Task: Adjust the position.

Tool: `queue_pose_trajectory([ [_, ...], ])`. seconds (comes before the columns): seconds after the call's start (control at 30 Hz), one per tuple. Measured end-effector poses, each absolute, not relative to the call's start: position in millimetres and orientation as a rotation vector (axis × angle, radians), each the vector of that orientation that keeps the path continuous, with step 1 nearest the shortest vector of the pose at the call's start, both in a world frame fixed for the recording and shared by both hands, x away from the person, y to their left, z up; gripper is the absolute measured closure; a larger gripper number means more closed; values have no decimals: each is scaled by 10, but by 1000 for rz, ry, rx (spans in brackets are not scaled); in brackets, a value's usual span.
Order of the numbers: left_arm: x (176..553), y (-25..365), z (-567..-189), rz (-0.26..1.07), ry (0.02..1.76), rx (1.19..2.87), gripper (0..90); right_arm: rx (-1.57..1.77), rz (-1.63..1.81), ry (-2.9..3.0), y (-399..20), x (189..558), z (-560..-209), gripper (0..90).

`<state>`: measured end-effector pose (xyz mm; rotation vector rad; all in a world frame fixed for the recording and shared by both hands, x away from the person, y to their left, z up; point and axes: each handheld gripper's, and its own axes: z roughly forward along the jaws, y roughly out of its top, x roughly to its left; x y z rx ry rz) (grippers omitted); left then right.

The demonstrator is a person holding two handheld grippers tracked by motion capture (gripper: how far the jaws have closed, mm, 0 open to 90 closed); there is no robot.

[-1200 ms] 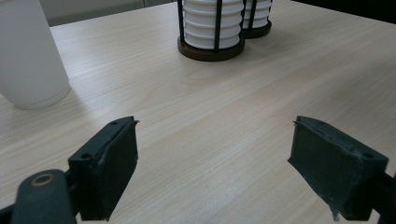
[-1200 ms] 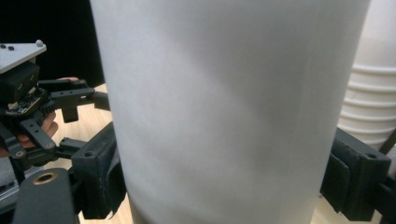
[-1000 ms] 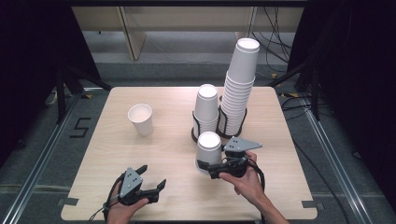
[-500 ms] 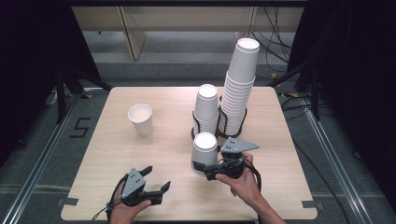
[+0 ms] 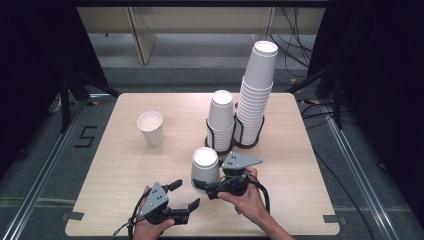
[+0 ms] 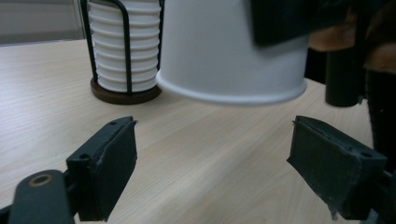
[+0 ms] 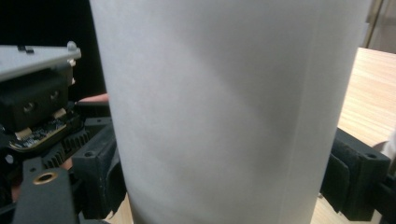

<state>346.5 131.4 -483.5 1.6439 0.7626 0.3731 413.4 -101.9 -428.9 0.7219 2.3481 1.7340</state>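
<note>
Writing: a "5" (image 5: pixel 85 136) marked on the floor left of the table (image 5: pixel 300 170); cups bear no print. Inverted paper cup (image 5: pixel 204 169), long axis vertical, rim down, hangs clear of the tabletop near the front edge. Right gripper (image 5: pixel 200 186) clamps its side wall. Left gripper (image 5: pixel 184 195) sits just below and beside it, jaws apart, nothing between them.

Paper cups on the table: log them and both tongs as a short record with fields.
held cup: upside down, lifted off the table
right tongs: shut on held cup
left tongs: open, nothing between them
loose cup: upright, far left
racks: short stack beside tall stack
</note>
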Motion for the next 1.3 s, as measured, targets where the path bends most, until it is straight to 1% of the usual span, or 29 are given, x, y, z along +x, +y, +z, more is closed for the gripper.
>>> queue_pose_trajectory([
  [0.23,3468,1323,-4823,350,761,1612,145,705,1739,2353,-918,4110,-4366,160],
  [0.47,3460,1304,-4816,386,760,1631,141,667,1760,2363,-832,4089,-4394,161],
  [0.53,3477,1297,-4827,385,756,1611,120,670,1753,2376,-813,4071,-4388,161],
  [0.6,3466,1299,-4820,398,770,1633,98,669,1749,2372,-797,4063,-4390,162],
  [0.73,3476,1273,-4829,403,772,1623,47,641,1760,2373,-753,4047,-4395,162],
  [0.87,3478,1264,-4827,414,780,1629,17,638,1774,2387,-710,4018,-4388,162],
  [1.03,3483,1260,-4823,426,779,1630,0,613,1786,2364,-672,3998,-4389,162],
  [1.3,3491,1228,-4835,434,776,1604,0,606,1799,2356,-642,3971,-4384,161],
])
